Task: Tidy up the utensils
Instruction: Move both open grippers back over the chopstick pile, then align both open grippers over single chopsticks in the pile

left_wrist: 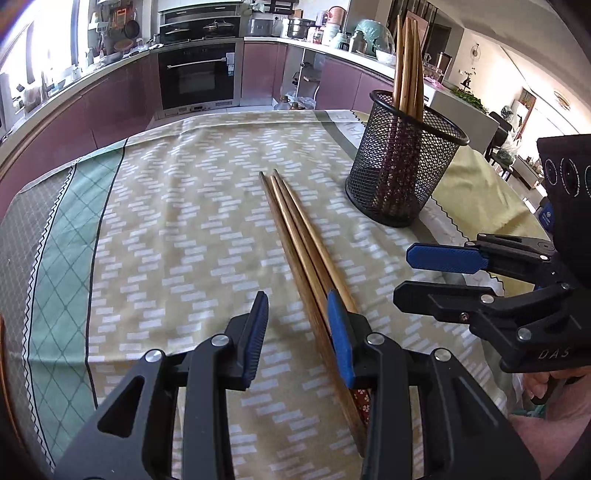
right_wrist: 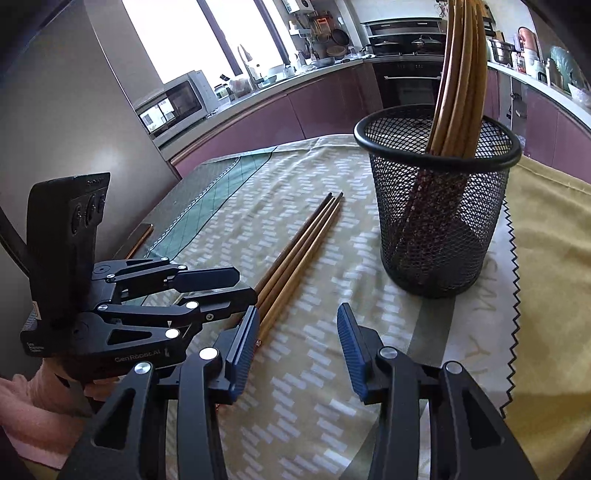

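A home kitchen: beyond the cloth-covered bench (left_wrist: 177, 206) stand a built-in oven (left_wrist: 197, 75), purple cabinets (left_wrist: 110, 107), a microwave (right_wrist: 173, 101) and a worktop crowded with pots (left_wrist: 295, 27).

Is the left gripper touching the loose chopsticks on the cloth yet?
Cannot tell. In the left wrist view the left gripper is open, its right finger overlapping the chopsticks; the right wrist view shows no clear gap either.

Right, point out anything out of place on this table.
Three chopsticks lie loose on the tablecloth beside the mesh cup, which already holds others upright. Both tongs, left and right, are open and empty. Nothing spilled or broken.
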Demonstrator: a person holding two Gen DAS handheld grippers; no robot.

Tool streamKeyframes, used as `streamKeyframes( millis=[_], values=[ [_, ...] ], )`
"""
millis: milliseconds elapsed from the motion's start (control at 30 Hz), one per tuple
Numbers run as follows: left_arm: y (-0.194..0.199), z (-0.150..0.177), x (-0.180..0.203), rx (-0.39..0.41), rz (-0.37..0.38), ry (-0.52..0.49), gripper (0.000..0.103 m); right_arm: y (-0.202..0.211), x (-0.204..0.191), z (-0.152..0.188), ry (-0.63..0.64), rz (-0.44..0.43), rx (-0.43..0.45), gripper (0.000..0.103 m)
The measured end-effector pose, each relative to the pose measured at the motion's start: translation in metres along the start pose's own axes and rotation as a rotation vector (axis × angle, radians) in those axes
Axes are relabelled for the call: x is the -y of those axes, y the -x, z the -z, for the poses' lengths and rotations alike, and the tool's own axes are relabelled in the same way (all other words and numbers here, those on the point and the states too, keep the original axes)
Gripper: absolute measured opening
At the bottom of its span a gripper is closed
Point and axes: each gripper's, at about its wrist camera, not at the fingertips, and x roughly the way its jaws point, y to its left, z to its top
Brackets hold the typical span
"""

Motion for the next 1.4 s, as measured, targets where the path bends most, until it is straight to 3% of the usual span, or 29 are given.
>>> streamKeyframes(
  millis=[1400],
  values=[
    [0.004,0.01,-0.016,0.019,-0.014,0.053,0.032,-0.033,-0.023,-0.007,0.082,0.111,-0.037,0.04]
  ],
)
